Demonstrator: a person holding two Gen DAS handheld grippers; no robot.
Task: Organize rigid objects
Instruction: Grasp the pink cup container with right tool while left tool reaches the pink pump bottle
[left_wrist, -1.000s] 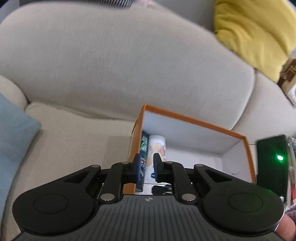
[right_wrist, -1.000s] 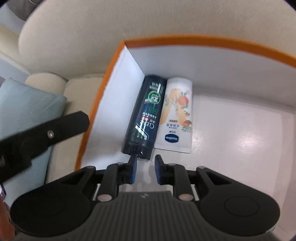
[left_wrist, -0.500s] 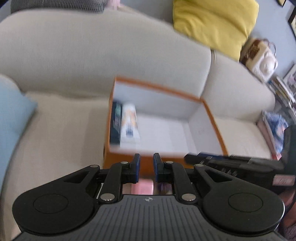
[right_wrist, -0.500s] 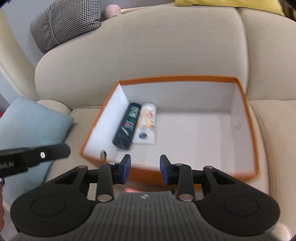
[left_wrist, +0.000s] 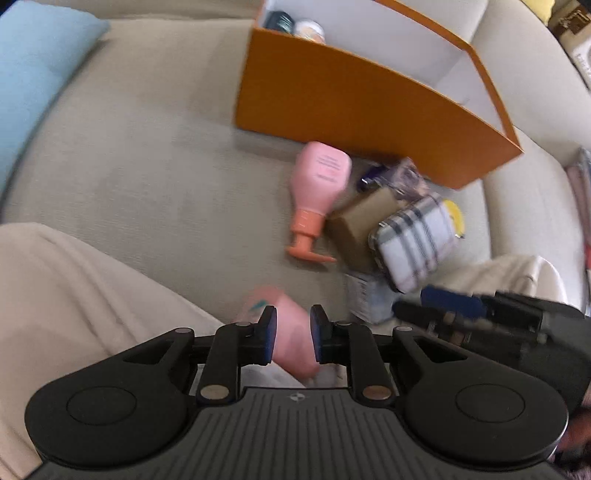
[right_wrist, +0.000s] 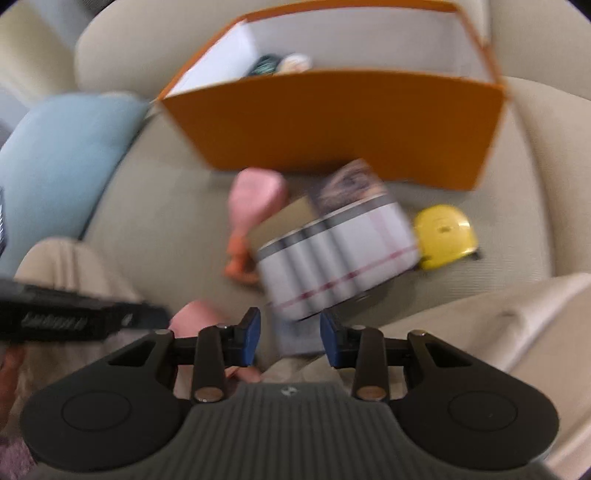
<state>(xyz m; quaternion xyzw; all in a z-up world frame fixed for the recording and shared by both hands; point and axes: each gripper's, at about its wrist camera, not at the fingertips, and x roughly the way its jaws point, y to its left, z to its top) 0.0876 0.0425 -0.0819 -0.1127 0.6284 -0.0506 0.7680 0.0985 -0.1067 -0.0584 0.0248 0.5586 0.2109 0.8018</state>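
Beige sofa seat (left_wrist: 155, 155), blurred pink pump bottle (left_wrist: 319, 184) lying capped; both tools slightly parted, empty.

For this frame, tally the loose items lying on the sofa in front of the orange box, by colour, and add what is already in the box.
Pink: 2, pump bottle and pink item at the left gripper
Brown: 1, box
Plaid: 1, case
Yellow: 1, tape measure
Purple: 1, blurred packet
White: 1, carton
Inside orange box: 2 bottles
Total: 9

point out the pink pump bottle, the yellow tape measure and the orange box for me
pink pump bottle (left_wrist: 320, 181): left wrist view, body.
yellow tape measure (right_wrist: 443, 233): right wrist view, top face.
orange box (right_wrist: 332, 118): right wrist view, front wall.
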